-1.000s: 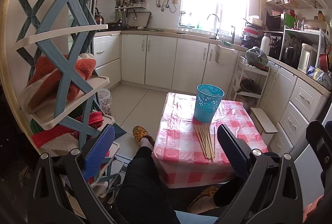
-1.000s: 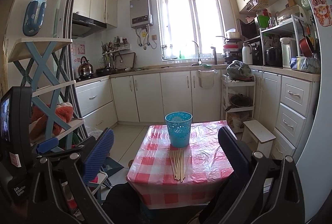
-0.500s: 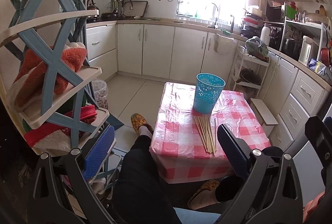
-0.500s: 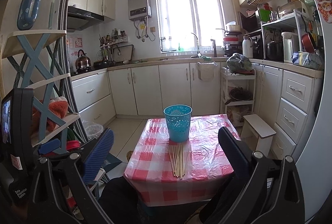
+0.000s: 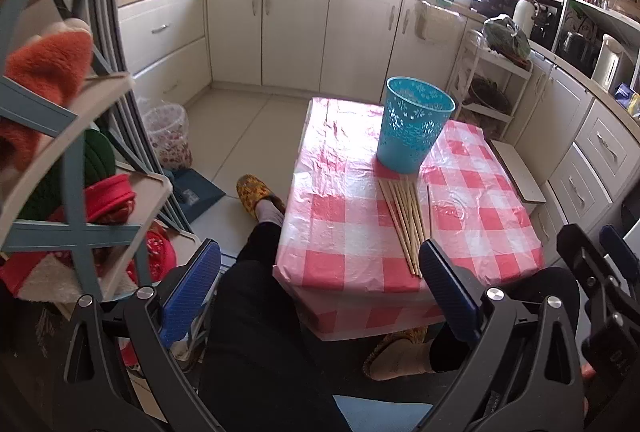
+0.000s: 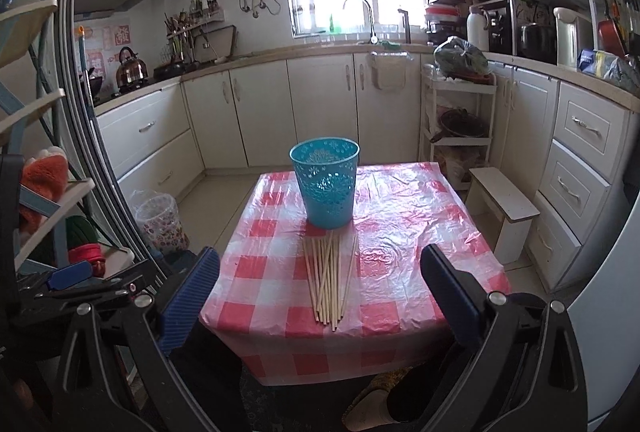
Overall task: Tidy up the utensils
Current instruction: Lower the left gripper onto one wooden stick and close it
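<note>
A: Where are the chopsticks (image 6: 328, 278)?

B: Loose on the table (image 6: 404, 232), fanned from the blue cup (image 6: 325, 188) toward the near edge. Light, stiff, slippery; pinch one mid-length.

A: Grippers?

B: Left gripper (image 5: 320, 296) and right gripper (image 6: 320, 296) both gape, empty. Both have tilted down and closed in since a second ago.

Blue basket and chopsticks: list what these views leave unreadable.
- Blue basket: its inside bottom is hidden by its own wall in both views.
- Chopsticks: they overlap, so no exact count.
- Chopsticks' near ends, left wrist view: partly covered by the left gripper.
</note>
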The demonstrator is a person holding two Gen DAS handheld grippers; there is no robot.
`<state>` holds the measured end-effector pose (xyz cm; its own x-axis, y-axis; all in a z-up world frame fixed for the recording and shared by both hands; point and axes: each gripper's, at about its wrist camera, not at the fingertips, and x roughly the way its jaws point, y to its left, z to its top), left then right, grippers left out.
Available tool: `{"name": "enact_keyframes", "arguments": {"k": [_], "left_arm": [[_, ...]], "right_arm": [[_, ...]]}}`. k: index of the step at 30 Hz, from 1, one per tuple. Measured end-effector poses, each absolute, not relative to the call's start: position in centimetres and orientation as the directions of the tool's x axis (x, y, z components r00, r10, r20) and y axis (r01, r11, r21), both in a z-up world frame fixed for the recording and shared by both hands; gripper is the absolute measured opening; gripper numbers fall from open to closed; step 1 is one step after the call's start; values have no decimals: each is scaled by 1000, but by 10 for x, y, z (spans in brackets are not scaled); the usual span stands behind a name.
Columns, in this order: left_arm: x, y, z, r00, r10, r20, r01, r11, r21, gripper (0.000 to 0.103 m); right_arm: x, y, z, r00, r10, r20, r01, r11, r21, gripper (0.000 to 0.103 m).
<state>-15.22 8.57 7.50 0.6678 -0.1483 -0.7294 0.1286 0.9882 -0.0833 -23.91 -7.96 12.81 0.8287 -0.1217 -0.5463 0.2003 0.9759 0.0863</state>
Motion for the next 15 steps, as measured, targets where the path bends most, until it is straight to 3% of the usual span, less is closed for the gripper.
{"name": "enact_keyframes", "arguments": {"k": [7,12,15], "left_arm": [[-94,60,28,615,-133,-777,125,990,-71,95],[-56,44,-1,562,-113,-819,103,992,-66,95],[-39,34,-15,544,-100,-833,98,994,-55,95]], "right_arm": [[-158,-126,53,725,-112,-679,215,974,68,96],[-93,-145,-3,633,-69,-771,194,978,72,55],[-59,-148,-32,578,-15,-816,180,978,109,44]]}}
